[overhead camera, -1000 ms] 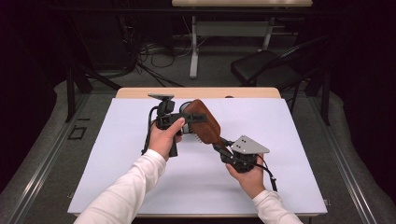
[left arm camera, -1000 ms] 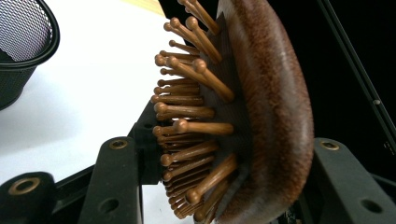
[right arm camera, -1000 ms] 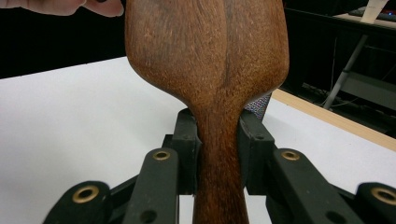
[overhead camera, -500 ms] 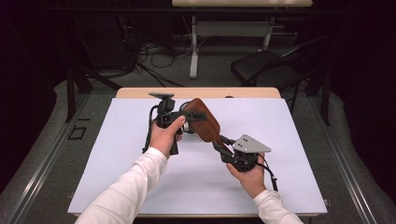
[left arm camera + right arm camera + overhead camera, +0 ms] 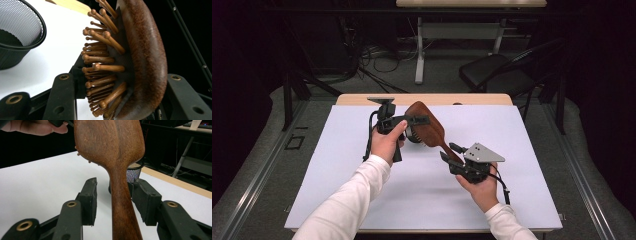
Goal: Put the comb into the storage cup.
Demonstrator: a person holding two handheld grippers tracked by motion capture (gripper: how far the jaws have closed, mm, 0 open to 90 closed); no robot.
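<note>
A brown wooden hairbrush (image 5: 428, 126) hangs tilted above the white table, its head at the back and its handle slanting toward my right hand. My left gripper (image 5: 418, 120) is shut on the head; in the left gripper view its jaws clamp the bristle side and the wooden back of the brush (image 5: 147, 57). My right gripper (image 5: 449, 151) straddles the handle (image 5: 121, 207). Its jaws have just been opening: the left pad (image 5: 89, 200) stands clear of the handle and the other pad sits close beside it.
A black mesh basket (image 5: 20, 32) stands on the white sheet (image 5: 337, 175) just behind the brush head. A wooden table edge (image 5: 362, 99) runs along the back. Beyond it are a dark chair (image 5: 502, 70), cables and a table leg.
The right gripper's jaws have spread apart and let go of the handle. The brush stays held by the left gripper in nearly the same place.
</note>
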